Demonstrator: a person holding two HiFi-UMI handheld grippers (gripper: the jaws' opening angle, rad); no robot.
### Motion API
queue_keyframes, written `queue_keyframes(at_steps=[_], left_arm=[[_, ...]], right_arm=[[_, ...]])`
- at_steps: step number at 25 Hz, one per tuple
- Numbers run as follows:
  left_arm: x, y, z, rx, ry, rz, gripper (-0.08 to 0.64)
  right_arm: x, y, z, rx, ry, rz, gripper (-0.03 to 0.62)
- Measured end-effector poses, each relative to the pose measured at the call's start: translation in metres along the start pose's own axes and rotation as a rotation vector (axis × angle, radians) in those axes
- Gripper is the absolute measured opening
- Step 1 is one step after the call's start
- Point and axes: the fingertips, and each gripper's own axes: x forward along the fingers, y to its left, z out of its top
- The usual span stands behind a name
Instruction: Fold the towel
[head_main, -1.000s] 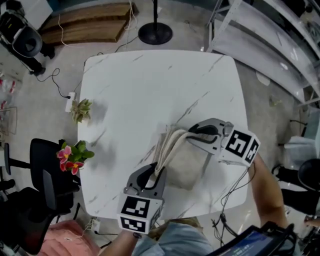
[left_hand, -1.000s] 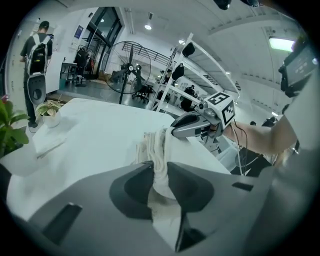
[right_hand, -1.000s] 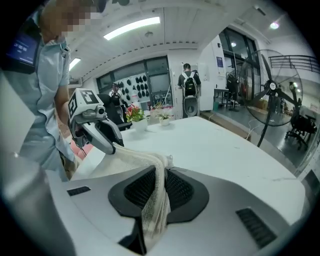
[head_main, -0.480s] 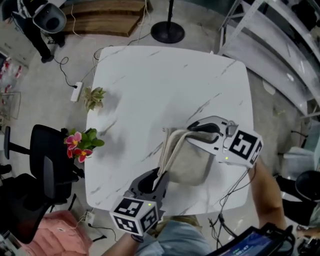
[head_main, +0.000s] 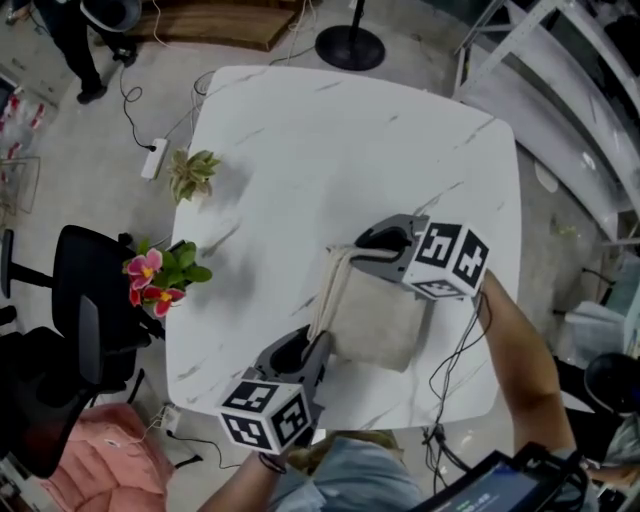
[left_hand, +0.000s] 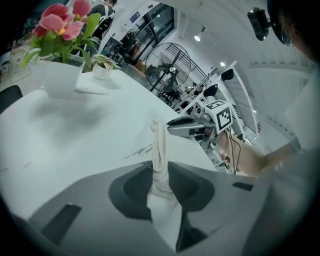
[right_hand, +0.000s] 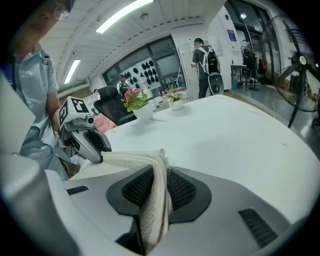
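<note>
Since the earlier frame your right tongs (head_main: 360, 250) have come lower and leftward, and the towel (head_main: 378, 318) now lies as a folded pad on the white surface (head_main: 300, 140). Both tongs pinch its bunched left edge. Your left tongs (head_main: 318, 342) clamp narrowly on the near end. Your right tongs hold the far end, their jaws just easing wider with the cloth between the pads.

The head view looked steeply down on the table (head_main: 300, 150) from high above. Each gripper view sat close behind its own jaws, the left facing the right gripper (left_hand: 172, 127), the right facing the left gripper (right_hand: 99, 155). All shared the towel (head_main: 375, 320).
</note>
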Motion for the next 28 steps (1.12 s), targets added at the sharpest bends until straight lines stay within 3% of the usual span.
queue_keyframes(at_steps=[5,9,11,13,15,18,20,22,25,28], left_arm=[[0.007,0.008,-0.006,-0.012,0.025,0.011,0.098],[0.007,0.009,-0.005,-0.028,0.019,-0.007,0.104],[0.006,0.008,-0.003,-0.028,0.017,-0.016,0.11],[0.007,0.007,-0.003,-0.024,0.026,-0.02,0.108],[0.006,0.008,-0.006,-0.034,0.037,-0.023,0.106],[0.006,0.008,-0.007,-0.062,0.04,-0.035,0.107],[0.007,0.008,-0.007,-0.06,0.041,-0.037,0.107],[0.007,0.008,-0.006,-0.052,0.044,-0.035,0.107],[0.005,0.008,-0.006,-0.049,0.046,-0.033,0.108],[0.007,0.009,-0.005,-0.046,0.043,-0.033,0.109]], right_arm=[[0.004,-0.003,0.002,0.027,-0.027,0.013,0.118],[-0.033,-0.001,0.023,0.058,-0.125,0.045,0.242],[-0.049,-0.001,0.026,0.04,-0.133,0.013,0.265],[-0.056,-0.004,0.02,0.03,-0.115,-0.037,0.234],[-0.058,-0.004,0.012,0.046,-0.076,-0.031,0.131],[-0.065,0.013,0.016,0.063,-0.091,0.052,0.149],[-0.072,0.015,0.025,0.085,-0.174,0.038,0.02],[-0.067,0.014,0.019,0.118,-0.187,0.027,0.015],[-0.043,0.008,-0.008,0.131,-0.098,0.002,0.015],[-0.025,-0.003,-0.018,0.142,-0.072,-0.045,0.015]])
